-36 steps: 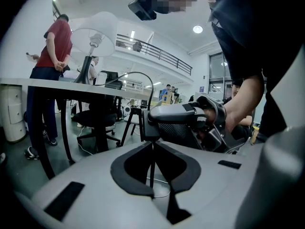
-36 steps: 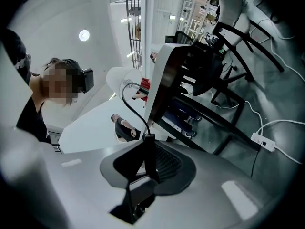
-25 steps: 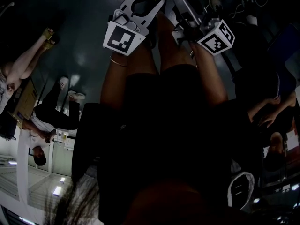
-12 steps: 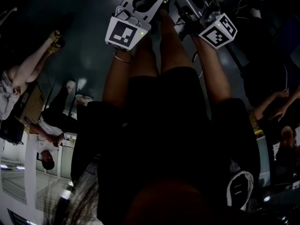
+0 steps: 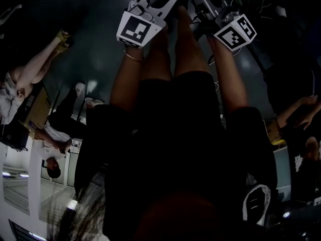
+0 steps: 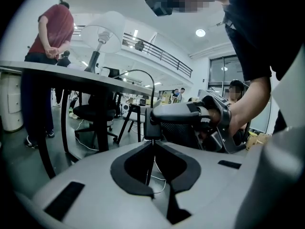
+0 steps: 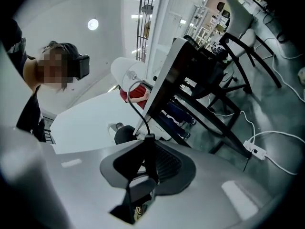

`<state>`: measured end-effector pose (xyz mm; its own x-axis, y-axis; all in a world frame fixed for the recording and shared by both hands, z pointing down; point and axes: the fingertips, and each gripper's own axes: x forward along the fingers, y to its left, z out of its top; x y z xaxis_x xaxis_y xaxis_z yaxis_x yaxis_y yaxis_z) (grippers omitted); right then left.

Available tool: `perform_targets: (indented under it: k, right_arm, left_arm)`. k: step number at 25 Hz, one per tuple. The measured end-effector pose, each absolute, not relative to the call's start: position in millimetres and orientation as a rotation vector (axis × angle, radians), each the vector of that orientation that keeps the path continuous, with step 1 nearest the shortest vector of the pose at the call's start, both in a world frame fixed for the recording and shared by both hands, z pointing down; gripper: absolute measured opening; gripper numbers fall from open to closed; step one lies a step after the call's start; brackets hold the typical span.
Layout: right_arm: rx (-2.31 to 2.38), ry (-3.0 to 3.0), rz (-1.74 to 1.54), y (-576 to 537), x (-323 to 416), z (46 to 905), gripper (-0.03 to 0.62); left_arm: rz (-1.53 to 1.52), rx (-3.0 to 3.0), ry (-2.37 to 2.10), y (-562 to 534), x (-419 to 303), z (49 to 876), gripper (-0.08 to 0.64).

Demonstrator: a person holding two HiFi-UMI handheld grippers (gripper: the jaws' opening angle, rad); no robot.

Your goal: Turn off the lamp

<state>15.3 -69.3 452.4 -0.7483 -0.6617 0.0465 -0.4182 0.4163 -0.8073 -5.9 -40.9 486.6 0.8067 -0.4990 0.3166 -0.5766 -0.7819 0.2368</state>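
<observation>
The lamp (image 6: 102,30), with a white shade on a thin stem, stands on a table (image 6: 57,70) to the upper left in the left gripper view. It also shows as a tilted white shade (image 7: 126,70) in the right gripper view. Its black cord (image 7: 136,101) curves down to a small black switch block (image 6: 152,125). My right gripper (image 7: 147,140) is shut on that block. Just below it, my left gripper (image 6: 152,142) is shut on the thin cord. In the head view both marker cubes (image 5: 134,29) sit above the knees; the jaw tips are hidden there.
A black office chair (image 6: 93,113) and table legs (image 6: 102,132) stand under the table. A white power strip (image 7: 252,149) and loose cables lie on the dark floor. A person in a red shirt (image 6: 50,32) stands beyond the table; others sit around.
In the head view both grippers have drifted together toward the top edge, and the bystanders at the sides have shifted in the picture. The grips look the same.
</observation>
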Motion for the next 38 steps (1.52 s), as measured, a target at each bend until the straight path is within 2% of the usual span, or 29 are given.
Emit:
perform_targets:
  k: [12, 27, 38]
  right_arm:
    - [-1.001, 2.431, -1.259, -78.8, 9.6, 477.3, 0.061]
    - [-1.15, 2.542, -1.21, -74.3, 20.8, 514.1, 0.061]
    - [-1.176, 2.518, -1.152, -84.9, 21.2, 519.9, 0.063]
  left_arm:
    - [0.325, 2.573, -0.863, -49.2, -14.7, 510.5, 0.025]
    - [0.211, 2.526, -0.925, -50.8, -26.1, 491.4, 0.025]
    - [0.254, 2.601, -0.866, -41.8, -28.0, 477.5, 0.006]
